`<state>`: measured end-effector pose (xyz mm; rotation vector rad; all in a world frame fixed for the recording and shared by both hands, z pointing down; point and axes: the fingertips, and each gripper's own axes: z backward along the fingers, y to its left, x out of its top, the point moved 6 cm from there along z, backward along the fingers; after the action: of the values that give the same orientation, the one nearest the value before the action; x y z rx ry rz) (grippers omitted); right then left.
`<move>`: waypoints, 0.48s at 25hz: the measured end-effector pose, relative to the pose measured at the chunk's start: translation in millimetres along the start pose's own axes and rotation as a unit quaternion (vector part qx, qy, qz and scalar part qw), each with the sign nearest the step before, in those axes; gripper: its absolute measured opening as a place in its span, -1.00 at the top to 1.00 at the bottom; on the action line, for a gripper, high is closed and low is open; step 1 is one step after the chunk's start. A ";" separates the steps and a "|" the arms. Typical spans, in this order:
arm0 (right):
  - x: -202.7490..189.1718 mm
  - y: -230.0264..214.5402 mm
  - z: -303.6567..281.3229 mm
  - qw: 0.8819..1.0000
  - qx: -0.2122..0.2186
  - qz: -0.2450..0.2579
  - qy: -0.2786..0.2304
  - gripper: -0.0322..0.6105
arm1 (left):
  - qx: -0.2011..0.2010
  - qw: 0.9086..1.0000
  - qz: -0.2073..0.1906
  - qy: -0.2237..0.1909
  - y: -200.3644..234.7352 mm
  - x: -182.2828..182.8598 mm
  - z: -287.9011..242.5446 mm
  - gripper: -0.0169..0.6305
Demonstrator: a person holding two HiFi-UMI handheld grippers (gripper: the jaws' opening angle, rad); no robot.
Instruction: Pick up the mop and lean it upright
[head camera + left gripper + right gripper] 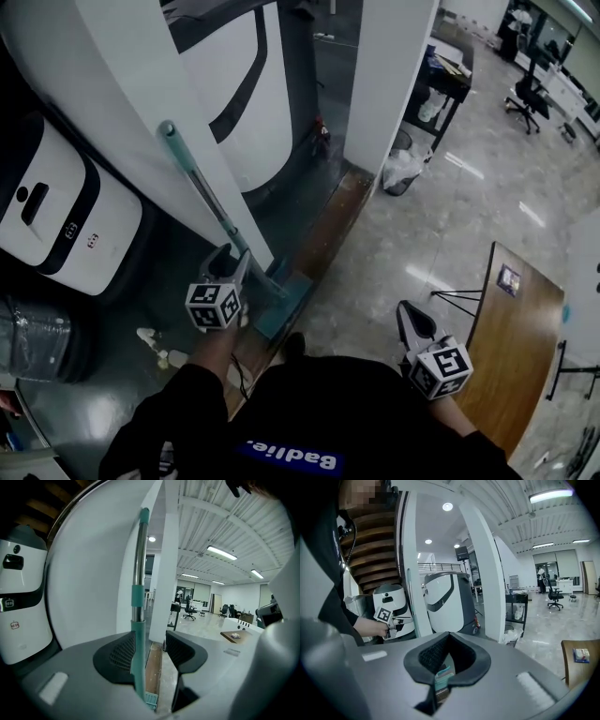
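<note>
The mop stands tilted, its steel and teal pole (202, 192) leaning with its top against a slanted white panel (112, 84). Its teal head (281, 302) rests on the floor. My left gripper (228, 261) is low on the pole. In the left gripper view the pole (138, 588) runs up between the jaws of the left gripper (149, 644), close to the left pad, with a gap on the right side. My right gripper (411, 323) hangs away to the right, its jaws together and nothing in them (449, 637). The right gripper view shows the left gripper (401, 620) at the pole (409, 597).
A white appliance (47, 206) and a grey drum (37, 342) stand at the left. Behind the panel is a white and black machine (248, 94), then a white pillar (389, 75). A bagged bin (405, 169) and a wooden table (511, 347) are at the right.
</note>
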<state>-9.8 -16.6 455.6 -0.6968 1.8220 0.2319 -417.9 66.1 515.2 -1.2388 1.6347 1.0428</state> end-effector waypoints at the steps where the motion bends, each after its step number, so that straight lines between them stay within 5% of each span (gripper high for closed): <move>1: -0.6 0.3 -1.0 1.000 -0.005 0.000 0.004 0.88 | 0.001 1.000 0.001 0.002 4.9 -2.8 -4.3 0.31; 12: -2.7 3.0 -7.2 0.998 -0.054 -0.005 0.028 0.88 | -0.030 0.999 -0.017 0.018 19.0 -12.6 -43.8 0.31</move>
<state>-16.6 -16.7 460.2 -0.7945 1.8690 0.3101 -439.4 32.1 543.8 -1.3273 1.6149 1.0600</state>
